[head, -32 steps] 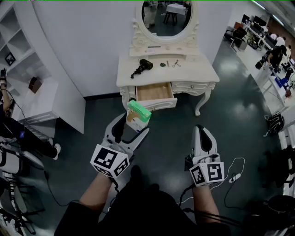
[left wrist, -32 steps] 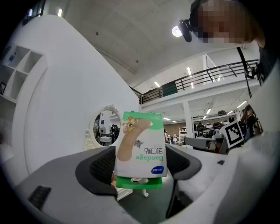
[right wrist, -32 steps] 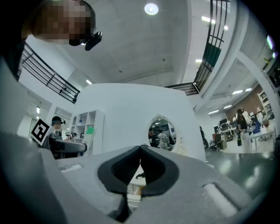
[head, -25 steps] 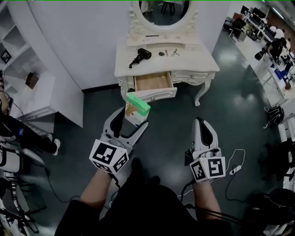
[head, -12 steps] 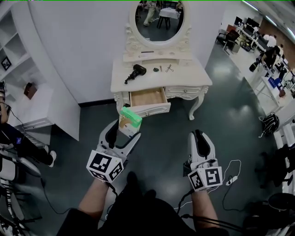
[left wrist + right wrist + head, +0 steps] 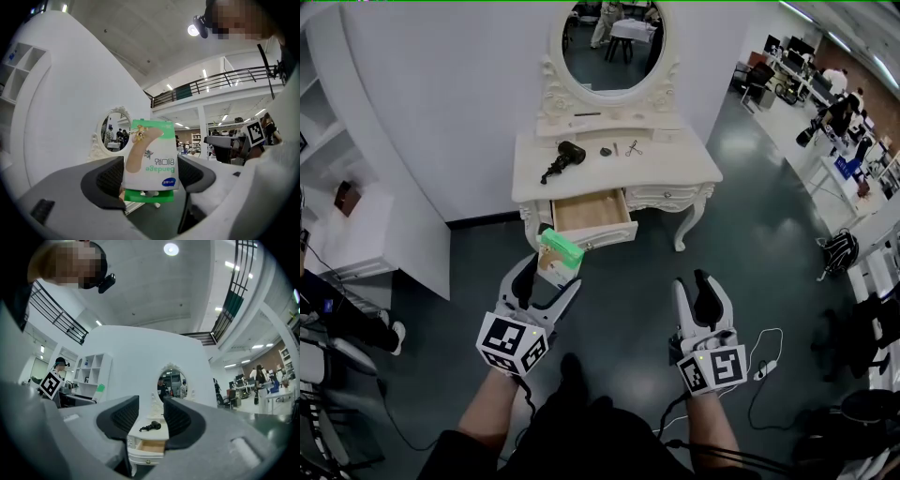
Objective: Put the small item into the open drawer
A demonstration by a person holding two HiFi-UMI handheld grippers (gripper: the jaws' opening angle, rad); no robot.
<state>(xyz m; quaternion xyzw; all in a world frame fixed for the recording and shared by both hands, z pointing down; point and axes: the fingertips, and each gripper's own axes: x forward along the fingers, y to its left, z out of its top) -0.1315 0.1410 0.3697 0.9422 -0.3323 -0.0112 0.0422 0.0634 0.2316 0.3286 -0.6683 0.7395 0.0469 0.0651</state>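
Observation:
A small green and white bandage box (image 6: 560,256) (image 6: 150,161) stands upright between the pads of my left gripper (image 6: 547,283) (image 6: 149,176), which is shut on it. It hangs above the floor, just short of the open wooden drawer (image 6: 590,211) (image 6: 153,446) of the white dressing table (image 6: 670,175). The drawer looks empty inside. My right gripper (image 6: 695,286) (image 6: 151,420) hovers over the floor to the right, its jaws opening with nothing between them.
On the table top lie a black hair dryer (image 6: 561,157) (image 6: 150,426) and small dark items (image 6: 619,149), under an oval mirror (image 6: 608,44). White shelves (image 6: 347,206) stand at the left. A white cable (image 6: 762,356) lies on the floor at the right. People work at far desks (image 6: 834,112).
I have come nearer the dressing table, carrying the box with me in the left gripper. The right gripper's jaws have parted from closed to a clear gap.

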